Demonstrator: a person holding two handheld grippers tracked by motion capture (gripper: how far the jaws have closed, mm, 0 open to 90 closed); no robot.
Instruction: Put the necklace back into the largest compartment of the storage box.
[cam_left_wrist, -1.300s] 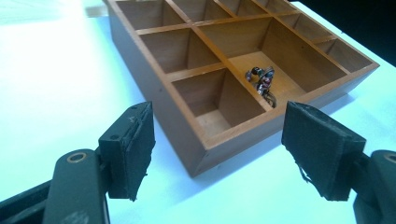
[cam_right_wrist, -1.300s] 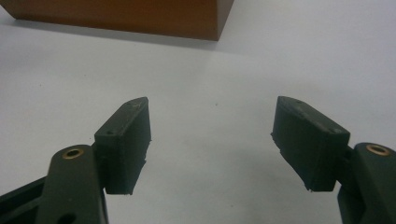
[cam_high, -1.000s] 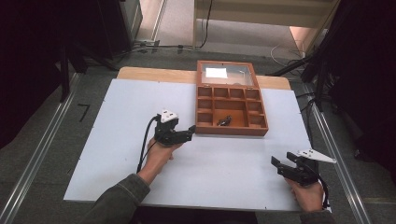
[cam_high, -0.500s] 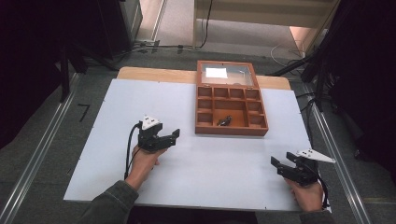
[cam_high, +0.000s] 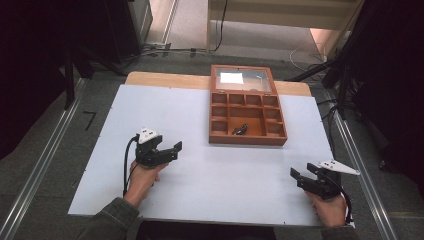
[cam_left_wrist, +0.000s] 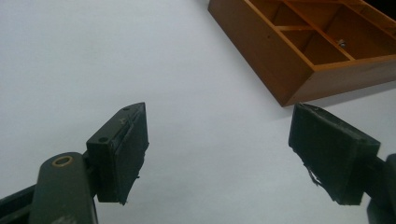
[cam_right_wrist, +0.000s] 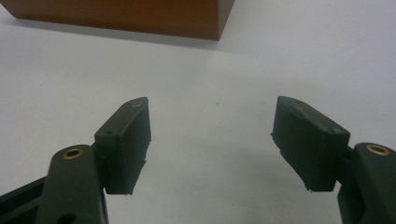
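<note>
Left gripper (cam_high: 172, 150): I have it over bare table, well left of the box and near my edge; jaws spread wide, nothing between them — in the left gripper view (cam_left_wrist: 219, 154) just white surface shows in the gap.

Right gripper (cam_high: 300, 175): sitting at the near right corner of the table (cam_high: 165, 110), jaws equally wide apart and empty; the right gripper view (cam_right_wrist: 212, 144) shows plain white between the pads.

Wooden box (cam_high: 247, 141): lid swung back with its glass pane facing up, compartments exposed; it stands at the far middle-right of the table.

Small dark object (cam_high: 240, 129): lying in the wide front-centre compartment of the box, too small for me to tell what it is; its long axis looks to run slantwise, but I would not trust that.

Which way from the jaws: from the left gripper the box lies ahead and to the right — its near corner (cam_left_wrist: 285, 100) shows just past the right-hand jaw. From the right gripper, the box wall (cam_right_wrist: 140, 18) lies ahead and to the left.

Nearer hand: I judge them much alike; the right gripper has the shorter run to the box front, while the left already points toward it.

Next move, as I judge it: either hand must rise over the front wall and come down into that compartment.
</note>
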